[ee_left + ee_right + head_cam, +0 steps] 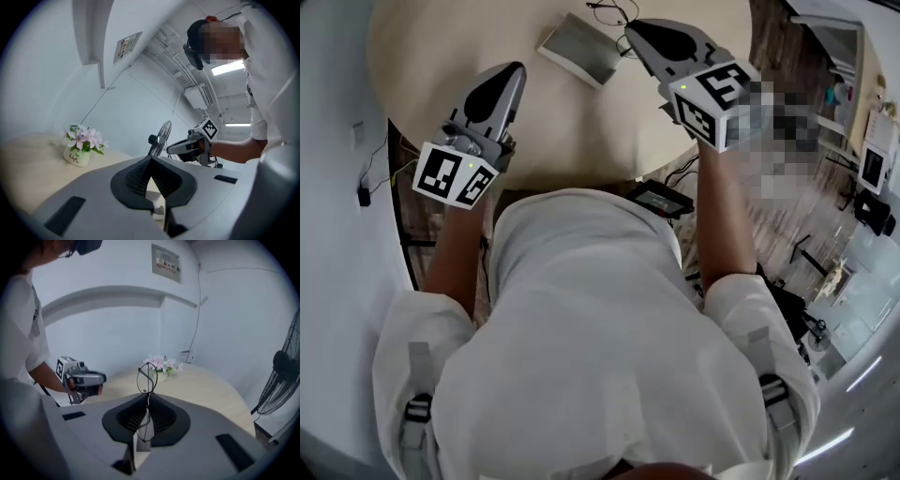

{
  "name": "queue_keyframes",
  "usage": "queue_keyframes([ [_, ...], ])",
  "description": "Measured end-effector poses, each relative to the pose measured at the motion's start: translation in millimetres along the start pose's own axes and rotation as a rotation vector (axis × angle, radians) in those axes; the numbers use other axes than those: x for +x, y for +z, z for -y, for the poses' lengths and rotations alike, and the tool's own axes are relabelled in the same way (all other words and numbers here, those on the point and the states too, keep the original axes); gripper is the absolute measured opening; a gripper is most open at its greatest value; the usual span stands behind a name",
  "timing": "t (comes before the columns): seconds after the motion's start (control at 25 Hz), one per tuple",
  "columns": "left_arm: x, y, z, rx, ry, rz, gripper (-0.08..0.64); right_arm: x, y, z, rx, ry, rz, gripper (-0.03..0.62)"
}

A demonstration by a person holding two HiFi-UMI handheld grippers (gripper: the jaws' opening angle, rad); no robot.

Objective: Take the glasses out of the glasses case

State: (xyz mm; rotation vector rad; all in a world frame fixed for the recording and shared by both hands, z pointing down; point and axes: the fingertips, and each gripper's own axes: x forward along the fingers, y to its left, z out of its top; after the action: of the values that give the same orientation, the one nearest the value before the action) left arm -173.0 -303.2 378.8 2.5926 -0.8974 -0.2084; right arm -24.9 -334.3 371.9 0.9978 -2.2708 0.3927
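Note:
The grey glasses case [579, 49] lies open on the round pale table [441, 37], at its far side. My right gripper [633, 28] is held above the table just right of the case, shut on the thin black wire glasses [609, 11]. In the right gripper view the glasses [146, 377] stand on edge in my right gripper [148, 394], with one round rim sticking up past the tips. My left gripper [517, 67] hovers near the table's front, left of the case. In its own view my left gripper [151, 159] has its tips together and holds nothing.
A small white pot of pink flowers [163, 366] stands at the table's far edge by the wall. A standing fan [283, 376] is beside the table. A black device [659, 199] and cables lie on the floor under the table's near rim.

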Motion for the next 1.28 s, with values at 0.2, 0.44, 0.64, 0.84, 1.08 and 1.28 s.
queue_keyframes([
  [0.2,10,23,60,0.103,-0.038,0.002,0.012,-94,42,-15,0.173,0.119,0.355,0.032],
  [0.44,3,53,103,0.131,-0.032,0.038,0.012,-176,49,-30,0.163,0.105,0.601,0.032],
  [0.64,-14,67,176,0.19,-0.02,0.073,0.012,-273,2,-39,0.15,0.002,0.769,0.032],
  [0.84,-30,63,220,0.209,-0.013,0.086,0.012,-328,-42,-53,0.05,-0.136,0.876,0.032],
  [1.08,-60,38,278,0.242,0.003,0.064,0.012,-373,-101,-87,0.039,-0.222,0.921,0.032],
  [1.28,-73,15,305,0.259,0.024,0.033,0.012,-386,-141,-108,0.001,-0.293,0.887,0.032],
])
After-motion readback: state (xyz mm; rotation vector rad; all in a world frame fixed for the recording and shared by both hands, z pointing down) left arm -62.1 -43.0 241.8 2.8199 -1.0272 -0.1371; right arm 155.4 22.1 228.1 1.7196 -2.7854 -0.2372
